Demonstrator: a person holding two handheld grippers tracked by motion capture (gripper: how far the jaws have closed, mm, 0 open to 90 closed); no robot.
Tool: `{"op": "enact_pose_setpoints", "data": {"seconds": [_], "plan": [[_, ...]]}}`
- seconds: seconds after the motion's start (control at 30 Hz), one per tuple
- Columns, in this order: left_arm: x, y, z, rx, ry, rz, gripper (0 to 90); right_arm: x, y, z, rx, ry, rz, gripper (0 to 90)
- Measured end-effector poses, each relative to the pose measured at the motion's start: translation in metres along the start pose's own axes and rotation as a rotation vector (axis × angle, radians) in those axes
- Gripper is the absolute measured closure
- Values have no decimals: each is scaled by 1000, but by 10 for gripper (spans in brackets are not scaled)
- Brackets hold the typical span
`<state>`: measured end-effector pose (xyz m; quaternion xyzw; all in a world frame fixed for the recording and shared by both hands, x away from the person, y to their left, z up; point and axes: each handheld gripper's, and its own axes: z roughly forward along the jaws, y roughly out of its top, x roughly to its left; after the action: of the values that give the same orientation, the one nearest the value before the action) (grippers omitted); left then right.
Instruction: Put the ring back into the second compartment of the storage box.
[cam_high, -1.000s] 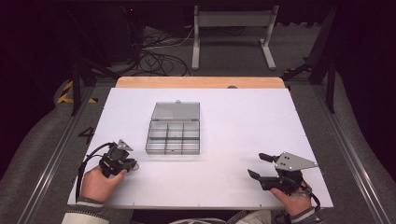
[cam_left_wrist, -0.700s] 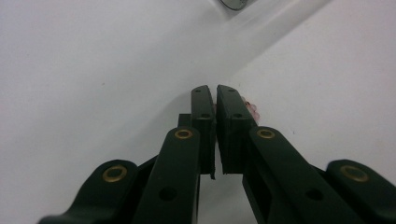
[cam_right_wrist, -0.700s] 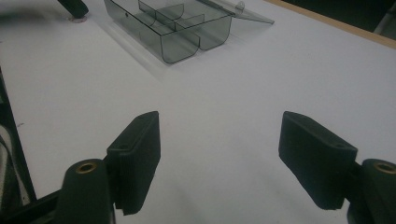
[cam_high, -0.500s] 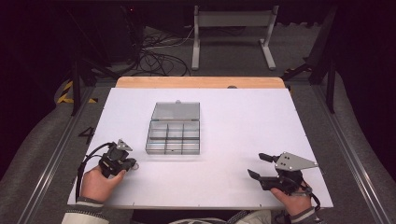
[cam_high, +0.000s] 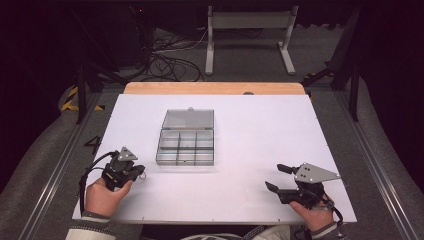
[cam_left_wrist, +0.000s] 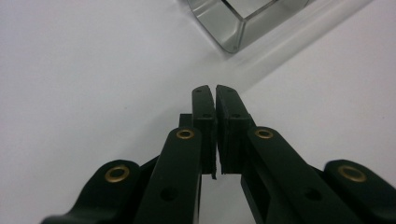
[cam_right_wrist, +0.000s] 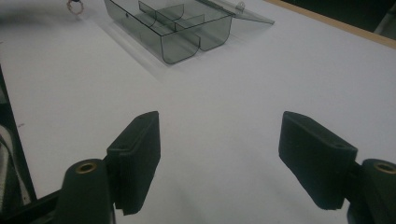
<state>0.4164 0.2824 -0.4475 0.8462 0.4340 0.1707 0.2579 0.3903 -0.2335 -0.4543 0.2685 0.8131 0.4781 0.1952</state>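
From where I stand, the right gripper (cam_high: 274, 178) sits nearest, at about four o'clock on the white table (cam_high: 260, 130), its fingers spread wide with nothing between them, pointing toward ten o'clock. Across at eight o'clock, the left gripper (cam_left_wrist: 215, 91) rests low on the sheet with its fingers pressed together on nothing at all; a small ring-like bit lies just beside it, too small to make out. Farther up, near the table's centre and at about one o'clock from the left gripper, lies the clear compartment box (cam_high: 186, 140), its lid (cam_high: 188, 119) folded back flat toward twelve o'clock, the compartments looking empty. I reckon the work is on that box, likely its lid. To do it well, I'd bring the open right gripper in level, steady the near wall with the left, and lift the thin lid by its far edge, slowly, since the light plastic may skid.
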Motion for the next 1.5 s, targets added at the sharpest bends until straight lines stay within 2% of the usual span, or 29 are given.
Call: {"op": "enact_pose_setpoints", "data": {"seconds": [0.53, 0.57, 0.83, 1.17, 1.5], "plan": [[-5, 2, -28, -184, 52, 2, 872, 0, 0, 0, 0, 0, -1, 299], [-5, 2, -29, -201, 55, -8, 872, 0, 0, 0, 0, -1, -2, 299], [-6, 3, -38, -283, 85, -4, 872, 0, 0, 0, 0, -1, -3, 300], [-7, 6, -42, -342, 89, -16, 872, 0, 0, -1, 1, 0, -3, 299], [-7, 11, -44, -375, 82, -20, 872, 1, 0, -1, -1, 1, -2, 299]]}}
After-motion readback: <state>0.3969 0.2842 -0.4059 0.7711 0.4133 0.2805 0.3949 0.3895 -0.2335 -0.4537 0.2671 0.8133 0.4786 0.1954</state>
